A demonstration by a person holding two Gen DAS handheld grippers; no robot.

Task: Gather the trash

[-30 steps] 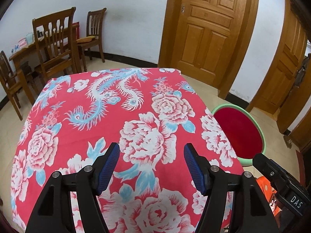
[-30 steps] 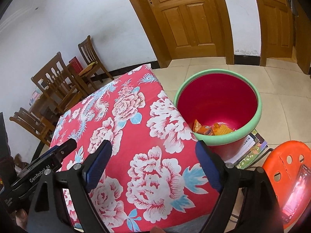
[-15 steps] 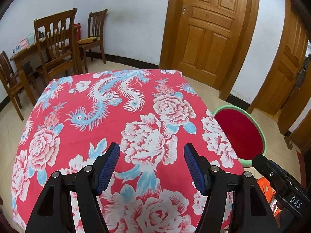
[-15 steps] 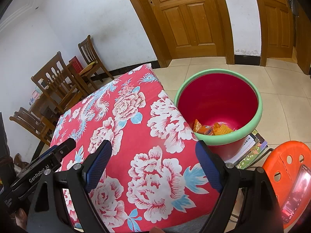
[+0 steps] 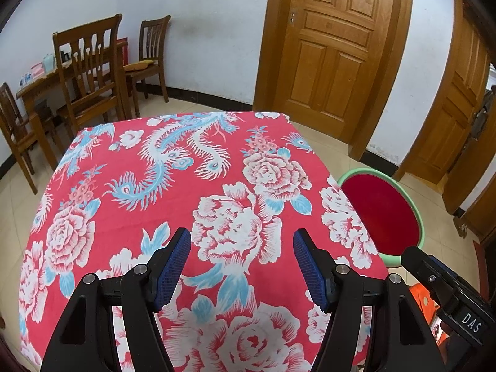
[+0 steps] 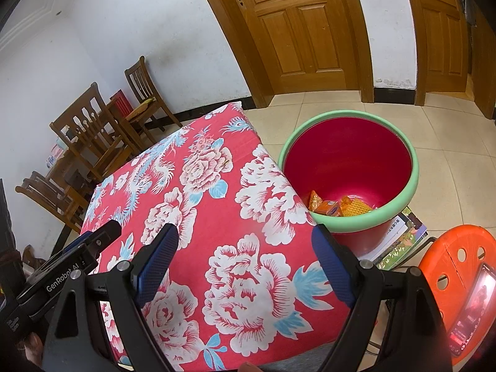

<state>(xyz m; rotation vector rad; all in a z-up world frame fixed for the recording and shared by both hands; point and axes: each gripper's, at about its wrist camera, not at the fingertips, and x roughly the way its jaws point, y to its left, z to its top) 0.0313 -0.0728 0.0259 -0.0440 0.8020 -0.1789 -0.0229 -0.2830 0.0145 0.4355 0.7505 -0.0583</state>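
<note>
A red bin with a green rim [image 6: 412,179] stands on the floor to the right of the table [image 6: 198,217], which wears a red floral cloth. Orange and yellow wrappers [image 6: 338,206] lie at the bin's bottom. The bin also shows in the left wrist view [image 5: 418,217], its contents hidden there. My left gripper [image 5: 241,266] is open and empty above the cloth [image 5: 186,186]. My right gripper [image 6: 245,260] is open and empty above the table's near right part, left of the bin. No trash shows on the cloth.
An orange stool [image 6: 458,248] with a phone [image 6: 471,307] on it stands at the right, books [image 6: 400,238] under the bin. Wooden chairs [image 5: 90,71] and a dining table stand at the far left. Wooden doors [image 5: 334,46] line the back wall.
Both grippers stay open and empty. The left wrist view has lifted and pulled back very slightly; the right wrist view is nearly unchanged.
</note>
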